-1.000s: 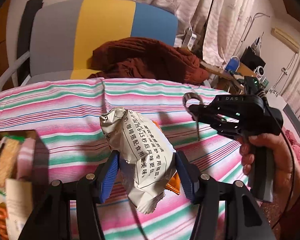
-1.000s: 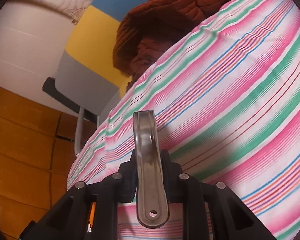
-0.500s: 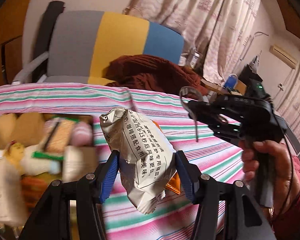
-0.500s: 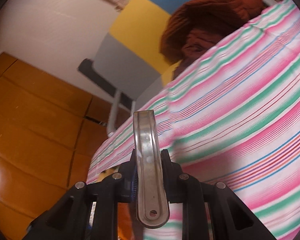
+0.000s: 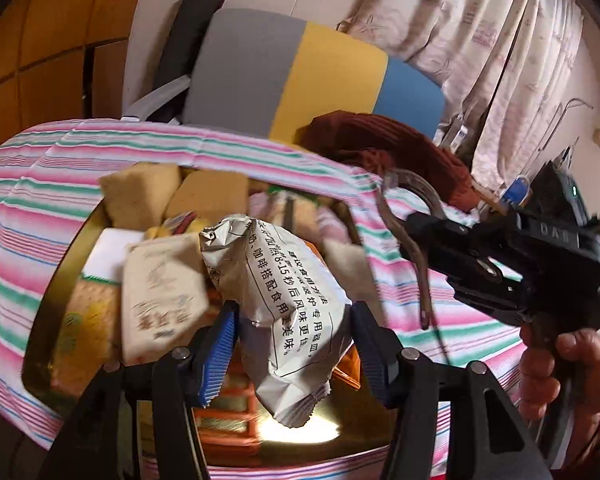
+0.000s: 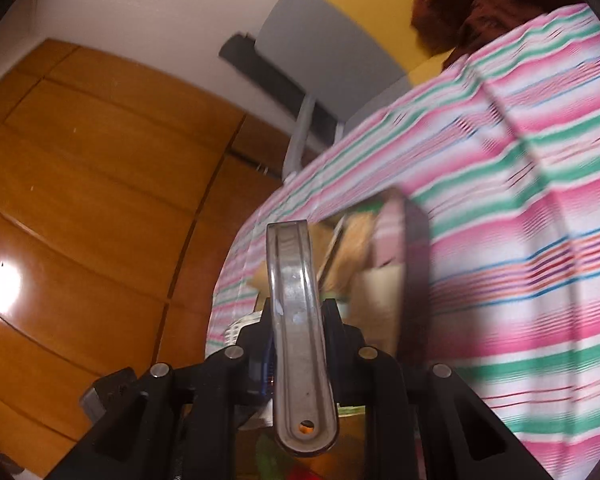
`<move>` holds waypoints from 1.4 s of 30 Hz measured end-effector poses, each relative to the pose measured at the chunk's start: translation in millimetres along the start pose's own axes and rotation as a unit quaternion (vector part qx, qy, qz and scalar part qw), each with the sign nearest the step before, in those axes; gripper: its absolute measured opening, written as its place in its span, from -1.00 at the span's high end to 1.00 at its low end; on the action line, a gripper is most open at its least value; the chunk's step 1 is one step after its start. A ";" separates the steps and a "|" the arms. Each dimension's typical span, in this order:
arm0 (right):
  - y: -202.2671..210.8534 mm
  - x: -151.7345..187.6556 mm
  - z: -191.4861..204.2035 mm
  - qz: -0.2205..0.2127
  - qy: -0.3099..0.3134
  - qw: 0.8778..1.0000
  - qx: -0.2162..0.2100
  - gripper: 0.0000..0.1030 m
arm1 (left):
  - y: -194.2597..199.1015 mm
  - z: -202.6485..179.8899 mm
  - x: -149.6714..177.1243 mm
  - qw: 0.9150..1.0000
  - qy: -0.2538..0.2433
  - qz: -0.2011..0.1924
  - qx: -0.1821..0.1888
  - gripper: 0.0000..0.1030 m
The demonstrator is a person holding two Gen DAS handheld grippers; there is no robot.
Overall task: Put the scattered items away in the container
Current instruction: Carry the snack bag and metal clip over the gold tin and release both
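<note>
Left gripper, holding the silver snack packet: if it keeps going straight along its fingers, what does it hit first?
Probably the heap of packaged snacks in the gold-rimmed container, just ahead of the left gripper and its silver snack packet. Depth is unclear; the striped cloth lies beyond.

A lived-in home room: patterned curtains (image 5: 512,40), wood-panelled wardrobe doors (image 6: 92,184), a tricolour chair (image 5: 284,76) behind the desk's far edge, striped cloth (image 5: 40,184) covering it.
</note>
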State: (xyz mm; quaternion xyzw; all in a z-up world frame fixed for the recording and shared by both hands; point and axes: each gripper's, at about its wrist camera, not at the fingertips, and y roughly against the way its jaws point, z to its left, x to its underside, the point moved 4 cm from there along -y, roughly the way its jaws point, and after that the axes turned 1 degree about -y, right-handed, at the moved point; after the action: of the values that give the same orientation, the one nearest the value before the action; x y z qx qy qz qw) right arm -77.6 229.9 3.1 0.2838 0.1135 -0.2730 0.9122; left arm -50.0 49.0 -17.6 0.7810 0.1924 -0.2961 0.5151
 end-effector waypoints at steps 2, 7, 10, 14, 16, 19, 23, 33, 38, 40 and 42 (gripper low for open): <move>-17.3 7.6 4.2 0.015 0.001 1.000 0.004 0.57 | -0.8 1.8 6.5 1.000 -0.014 0.005 -0.007 -0.11; -49.1 12.5 9.3 0.035 0.033 0.998 0.038 0.57 | -4.2 2.2 21.2 0.999 -0.038 0.009 -0.012 -0.12; -65.3 13.8 7.7 0.051 0.038 0.997 0.048 0.57 | -4.9 7.3 21.7 0.999 -0.049 0.006 -0.020 -0.12; -86.9 16.5 6.1 0.071 0.056 0.994 0.069 0.57 | 0.2 10.7 29.4 0.998 -0.050 -0.004 -0.024 -0.12; -96.4 16.1 5.9 0.078 0.063 0.992 0.078 0.57 | 1.7 13.1 33.7 0.998 -0.051 -0.009 -0.031 -0.13; -108.6 13.3 3.7 0.082 0.074 0.990 0.088 0.57 | 2.1 17.2 31.9 0.999 -0.038 -0.013 -0.026 -0.14; -110.8 8.9 8.1 0.065 0.098 0.988 0.099 0.36 | -2.5 19.9 24.6 0.999 -0.035 -0.017 -0.019 -0.15; -26.9 13.6 6.9 -0.052 0.054 0.996 0.045 -0.47 | 6.6 24.6 8.1 0.997 0.041 -0.021 0.060 -0.27; -13.2 34.7 18.5 -0.059 0.095 0.991 0.073 -0.42 | 27.1 31.9 3.2 0.996 0.058 -0.036 0.064 -0.27; -13.0 42.2 26.9 -0.047 0.134 0.985 0.095 -0.17 | 38.9 35.8 0.4 0.995 0.058 -0.053 0.055 -0.27; -18.8 51.4 37.1 -0.026 0.180 0.976 0.120 0.08 | 52.4 44.1 -3.1 0.995 0.062 -0.078 0.026 -0.27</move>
State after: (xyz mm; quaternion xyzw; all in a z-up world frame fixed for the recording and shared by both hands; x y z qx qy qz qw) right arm -43.8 173.1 6.2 0.4326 0.2493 -0.2530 0.8287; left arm -32.3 -12.2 7.7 0.7935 0.2762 -0.2916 0.4572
